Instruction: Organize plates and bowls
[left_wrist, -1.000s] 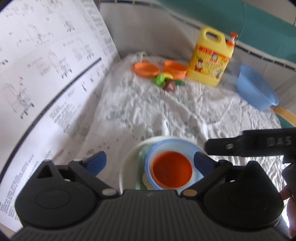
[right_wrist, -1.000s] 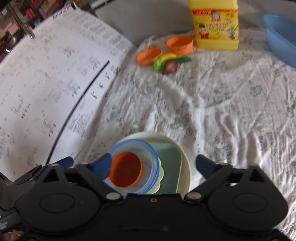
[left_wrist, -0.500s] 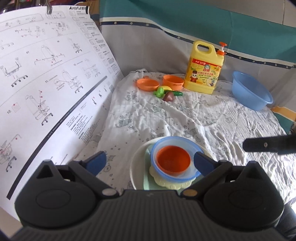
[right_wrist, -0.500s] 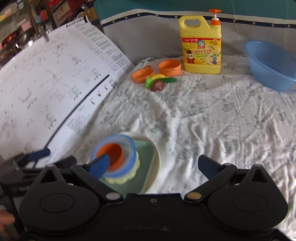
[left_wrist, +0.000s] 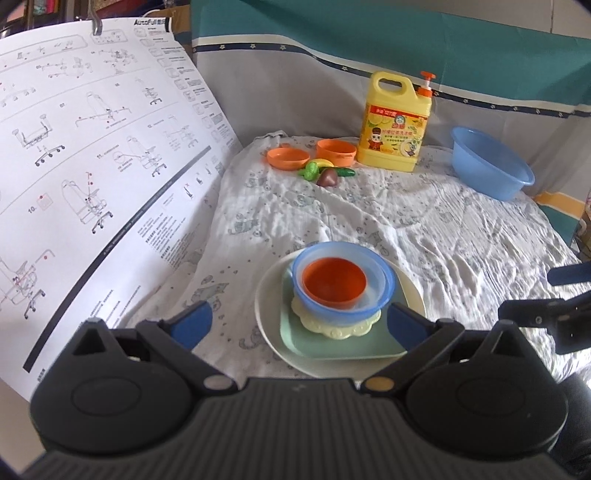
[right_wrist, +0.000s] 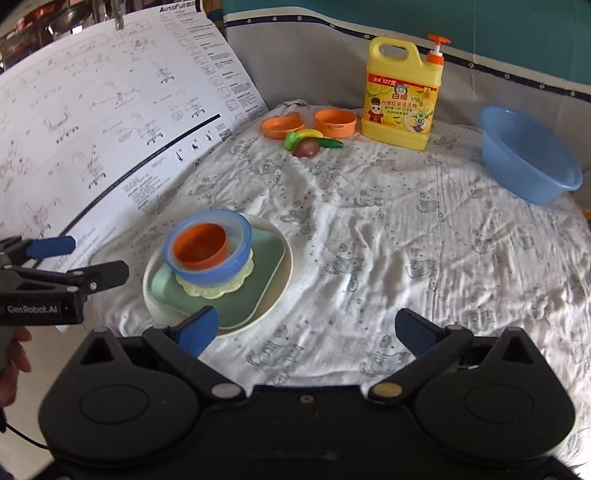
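Observation:
A stack sits on the crumpled printed cloth: a white round plate, a green square plate, a yellow scalloped plate, a blue bowl and an orange bowl on top. My left gripper is open just in front of the stack, holding nothing. In the right wrist view the same stack, topped by the orange bowl, lies ahead to the left. My right gripper is open and empty over bare cloth, right of the white plate. The left gripper shows at that view's left edge.
At the back stand a yellow detergent bottle, two small orange dishes and toy vegetables. A blue basin leans at the back right. A large printed instruction sheet slopes along the left. A person's hand holds the left gripper.
Both grippers have drawn back and risen from the stack, so more of the cloth shows. The right gripper has also shifted right. The stack has not moved.

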